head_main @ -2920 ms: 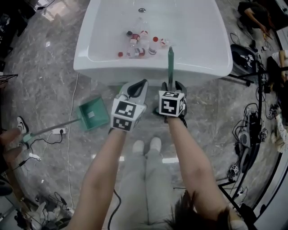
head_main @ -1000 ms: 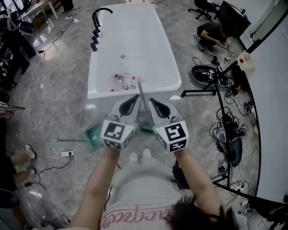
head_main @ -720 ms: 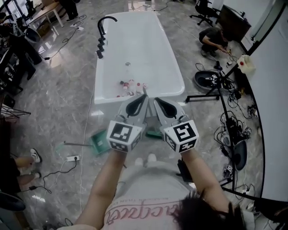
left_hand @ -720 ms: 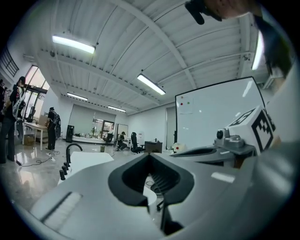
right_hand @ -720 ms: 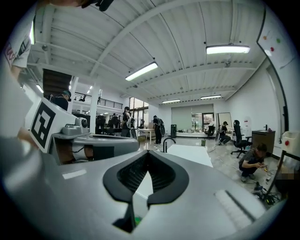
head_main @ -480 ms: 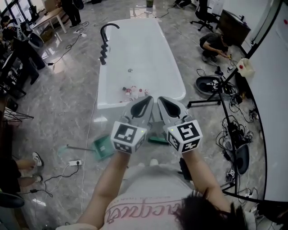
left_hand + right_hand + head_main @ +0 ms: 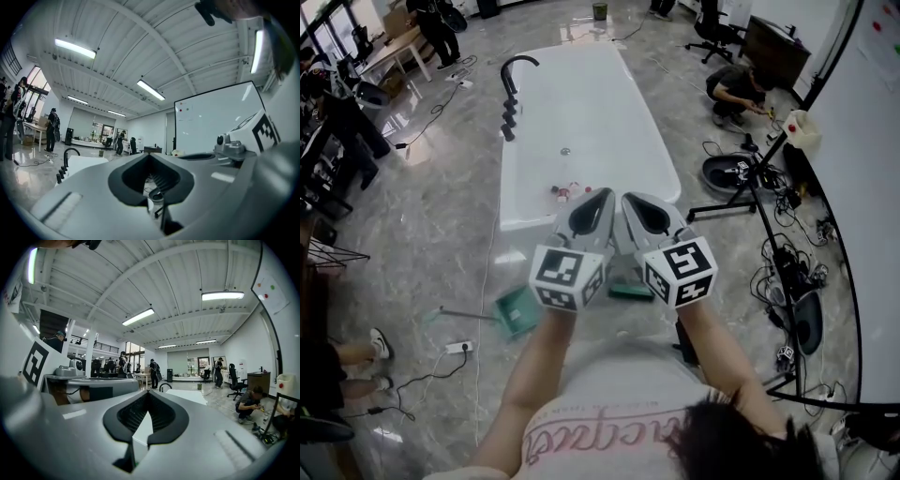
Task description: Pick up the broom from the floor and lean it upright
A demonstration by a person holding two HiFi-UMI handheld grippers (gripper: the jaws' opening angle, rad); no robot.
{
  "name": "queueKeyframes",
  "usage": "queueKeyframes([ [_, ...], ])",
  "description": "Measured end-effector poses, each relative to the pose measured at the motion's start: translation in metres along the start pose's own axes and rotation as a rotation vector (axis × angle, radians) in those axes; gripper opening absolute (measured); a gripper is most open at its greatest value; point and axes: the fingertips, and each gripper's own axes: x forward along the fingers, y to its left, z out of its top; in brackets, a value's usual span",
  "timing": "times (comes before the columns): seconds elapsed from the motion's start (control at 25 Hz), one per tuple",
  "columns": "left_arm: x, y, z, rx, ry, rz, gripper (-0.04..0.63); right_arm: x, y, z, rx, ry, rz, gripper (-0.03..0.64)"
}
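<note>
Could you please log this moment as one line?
left gripper: shut | right gripper: shut on green plastic broom | broom head: below both grippers, near white bathtub | green plastic dustpan: on grey marble floor

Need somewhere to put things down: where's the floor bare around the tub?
Bare floor runs left of the tub, from the faucet down to the dustpan. The tub's far half is bare too. Crowded: right of the tub, stands and cables; its near end, bottles inside, broom head on the floor.
</note>
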Motion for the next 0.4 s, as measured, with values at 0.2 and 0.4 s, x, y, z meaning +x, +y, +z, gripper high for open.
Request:
queueKeyframes([
  [0.2,-0.0011,-0.0055,0.0043,0.016,-0.003,-0.006,-0.001,-0.0052,-0.0002,0.0025,0.004,-0.013,-0.007,0.0],
  [0.4,-0.0074,-0.0096,0.0094,0.035,-0.022,-0.009,0.0,-0.0086,0.002,0.0039,-0.001,-0.019,-0.027,0.0],
])
